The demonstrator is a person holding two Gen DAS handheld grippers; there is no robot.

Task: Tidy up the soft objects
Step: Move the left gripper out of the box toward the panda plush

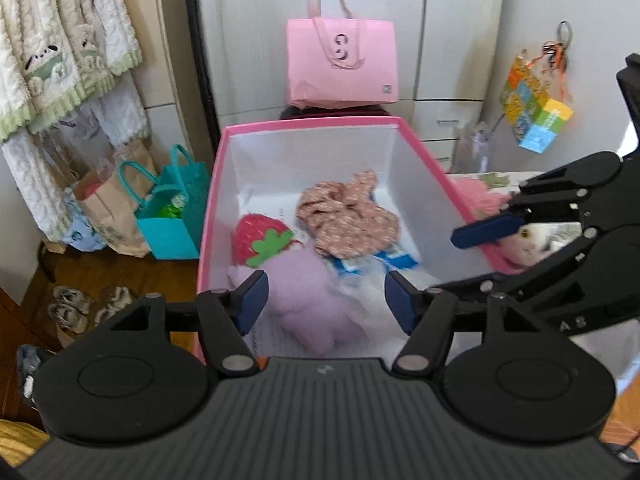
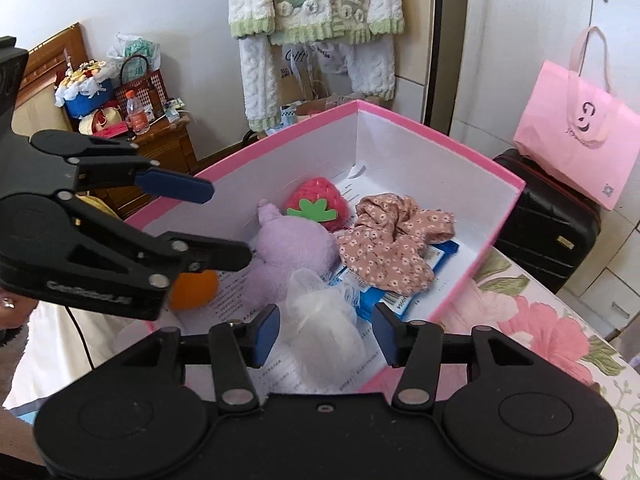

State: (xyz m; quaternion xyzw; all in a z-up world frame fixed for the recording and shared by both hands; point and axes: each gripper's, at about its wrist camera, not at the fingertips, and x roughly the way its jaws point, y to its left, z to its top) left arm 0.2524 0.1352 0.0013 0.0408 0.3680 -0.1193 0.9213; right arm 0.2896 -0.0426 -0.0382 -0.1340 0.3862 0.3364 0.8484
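Both tools (image 1: 326, 302) (image 2: 326, 334) wide open, empty.

Pink box (image 2: 440, 136) holds strawberry plush (image 2: 318, 204), purple plush (image 2: 294, 254), floral scrunchie (image 2: 392, 244).

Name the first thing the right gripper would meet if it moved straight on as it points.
Probably the white fluffy plush in the pink box; it lies between the right gripper's open jaws, though depth is unclear.
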